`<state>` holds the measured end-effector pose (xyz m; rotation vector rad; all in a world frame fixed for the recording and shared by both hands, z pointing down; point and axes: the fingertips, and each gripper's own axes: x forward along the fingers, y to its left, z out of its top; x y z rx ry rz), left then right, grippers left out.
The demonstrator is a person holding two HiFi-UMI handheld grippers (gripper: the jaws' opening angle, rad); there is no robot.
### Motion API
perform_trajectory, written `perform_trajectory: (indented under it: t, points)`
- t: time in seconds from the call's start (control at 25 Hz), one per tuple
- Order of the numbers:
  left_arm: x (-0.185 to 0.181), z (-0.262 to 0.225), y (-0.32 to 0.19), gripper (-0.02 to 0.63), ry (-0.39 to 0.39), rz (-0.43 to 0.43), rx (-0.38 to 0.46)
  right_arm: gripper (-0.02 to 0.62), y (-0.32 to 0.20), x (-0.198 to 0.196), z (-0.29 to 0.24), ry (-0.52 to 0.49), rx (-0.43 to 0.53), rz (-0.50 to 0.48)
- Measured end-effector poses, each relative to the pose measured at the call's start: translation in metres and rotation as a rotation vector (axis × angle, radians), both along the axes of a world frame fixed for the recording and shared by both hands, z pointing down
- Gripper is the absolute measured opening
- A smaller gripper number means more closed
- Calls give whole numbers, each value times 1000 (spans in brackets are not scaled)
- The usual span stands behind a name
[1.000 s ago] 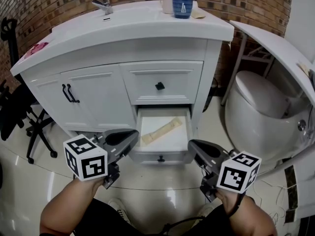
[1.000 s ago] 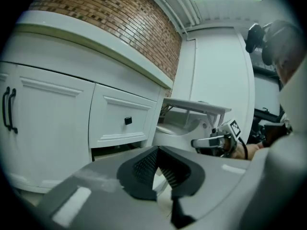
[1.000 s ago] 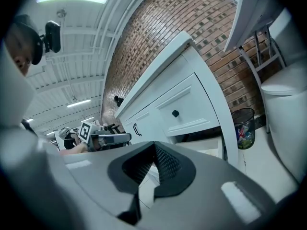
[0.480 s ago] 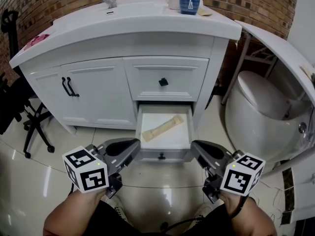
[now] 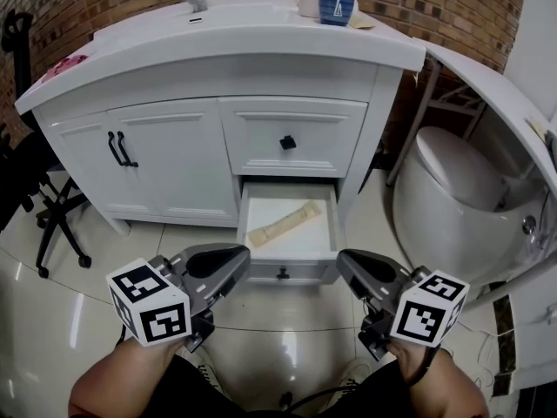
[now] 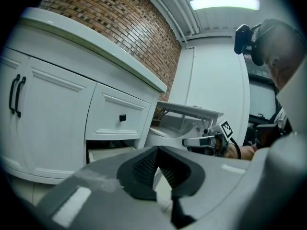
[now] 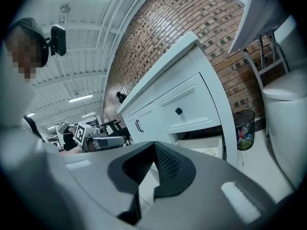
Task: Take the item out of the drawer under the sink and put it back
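Observation:
The lower drawer point(image 5: 244, 219) of the white sink cabinet stands pulled out. A beige, bone-shaped item point(image 5: 285, 223) lies slantwise on its floor. My left gripper point(image 5: 244, 252) hovers just before the drawer's front left corner, shut and empty. My right gripper point(image 5: 341, 260) hangs at the front right corner, also shut with nothing in it. In the left gripper view the left gripper point(image 6: 157, 151) has its jaws together, with the open drawer point(image 6: 108, 153) beyond. In the right gripper view the right gripper point(image 7: 154, 146) also has its jaws together, and the drawer point(image 7: 207, 150) is ahead.
Above the open drawer is a shut drawer with a black knob point(image 5: 285, 143), and cabinet doors with black handles point(image 5: 118, 149) are to the left. A white toilet point(image 5: 461, 190) stands to the right, a black office chair point(image 5: 35, 200) to the left and a bin point(image 7: 244, 124) beside the cabinet. A blue cup point(image 5: 334, 5) sits on the counter.
My left gripper has drawn back a little from the drawer's front left corner. The right gripper, the drawer and the item keep their places.

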<state>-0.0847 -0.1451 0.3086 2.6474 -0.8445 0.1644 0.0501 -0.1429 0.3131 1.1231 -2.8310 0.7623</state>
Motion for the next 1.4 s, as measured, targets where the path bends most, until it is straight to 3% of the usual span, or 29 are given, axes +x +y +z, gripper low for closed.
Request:
perform_trajectory:
  t: [0.2,0.4,0.56,0.92,1.4]
  points:
    - [7,-10,24,6,-39,42,53,5,14,-2,-8,4,26,1]
    - [-3,-15,42,6,-57,26,73,5,32,-4,-17,0,42,3]
    - [-14,-21,52,6,-47,-3,83,5,53,-8,-33,-26,70,-2]
    - [-20,-29,86,6,-53,6,117,5,91,-25,-40,45,103,-12]
    - [-25,-37,94,6,-21,15,138,5,98,-30,-30,95,90,6]
